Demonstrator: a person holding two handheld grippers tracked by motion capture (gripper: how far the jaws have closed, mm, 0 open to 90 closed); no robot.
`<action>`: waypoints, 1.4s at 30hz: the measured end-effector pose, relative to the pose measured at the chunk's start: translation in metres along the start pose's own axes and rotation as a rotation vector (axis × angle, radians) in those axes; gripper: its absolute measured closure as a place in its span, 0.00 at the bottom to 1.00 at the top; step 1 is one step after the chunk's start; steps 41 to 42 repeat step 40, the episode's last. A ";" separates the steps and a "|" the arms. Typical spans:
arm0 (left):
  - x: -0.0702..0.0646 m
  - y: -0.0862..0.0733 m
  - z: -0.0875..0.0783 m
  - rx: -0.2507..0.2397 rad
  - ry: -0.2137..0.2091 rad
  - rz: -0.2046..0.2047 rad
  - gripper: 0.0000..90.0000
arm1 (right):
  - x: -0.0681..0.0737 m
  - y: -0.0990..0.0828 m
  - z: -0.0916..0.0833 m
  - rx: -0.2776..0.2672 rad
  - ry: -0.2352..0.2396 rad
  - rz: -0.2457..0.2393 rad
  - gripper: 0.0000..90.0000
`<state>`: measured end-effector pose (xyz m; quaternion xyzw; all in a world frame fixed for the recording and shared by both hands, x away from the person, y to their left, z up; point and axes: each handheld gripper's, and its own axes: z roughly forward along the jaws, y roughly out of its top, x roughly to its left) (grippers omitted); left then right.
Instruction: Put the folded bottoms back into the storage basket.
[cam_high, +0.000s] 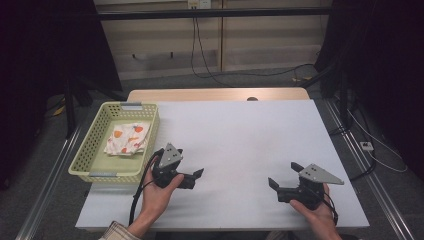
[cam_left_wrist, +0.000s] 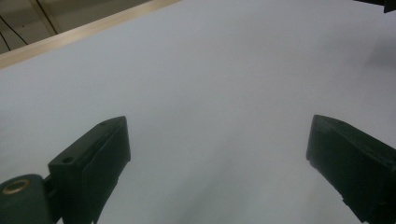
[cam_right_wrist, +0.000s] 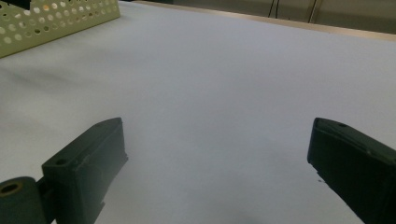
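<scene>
A pale green perforated basket (cam_high: 89, 150) stands at the table's left edge, and a folded white cloth (cam_high: 128, 138) with orange and red prints lies inside it. My left gripper (cam_high: 196, 177) is held just right of the basket's near corner, jaws pointing right, open and empty. My right gripper (cam_high: 284, 174) hovers near the front right of the table, jaws pointing left, also open and empty. In the left gripper view the left gripper (cam_left_wrist: 217, 144) has bare white table between its spread jaws. The right gripper (cam_right_wrist: 217, 144) frames the same bare surface, with the basket (cam_right_wrist: 56, 21) far off.
The white table top (cam_high: 240, 135) spreads between and beyond the two grippers, with a wooden strip (cam_high: 215, 94) along its far edge. Cables (cam_high: 200, 55) and dark stands sit on the floor behind and to the sides.
</scene>
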<state>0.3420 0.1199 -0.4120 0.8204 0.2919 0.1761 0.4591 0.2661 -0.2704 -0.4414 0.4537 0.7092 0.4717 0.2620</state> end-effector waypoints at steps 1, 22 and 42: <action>0.000 -0.003 -0.001 0.002 -0.001 0.000 0.07 | 0.000 0.000 0.000 0.000 0.000 0.000 0.05; 0.011 -0.034 -0.005 -0.024 0.024 -0.107 0.07 | 0.000 0.000 -0.002 -0.002 -0.003 -0.005 0.05; 0.009 -0.039 -0.002 -0.029 0.015 -0.133 0.07 | -0.001 -0.001 -0.003 -0.002 -0.010 0.007 0.05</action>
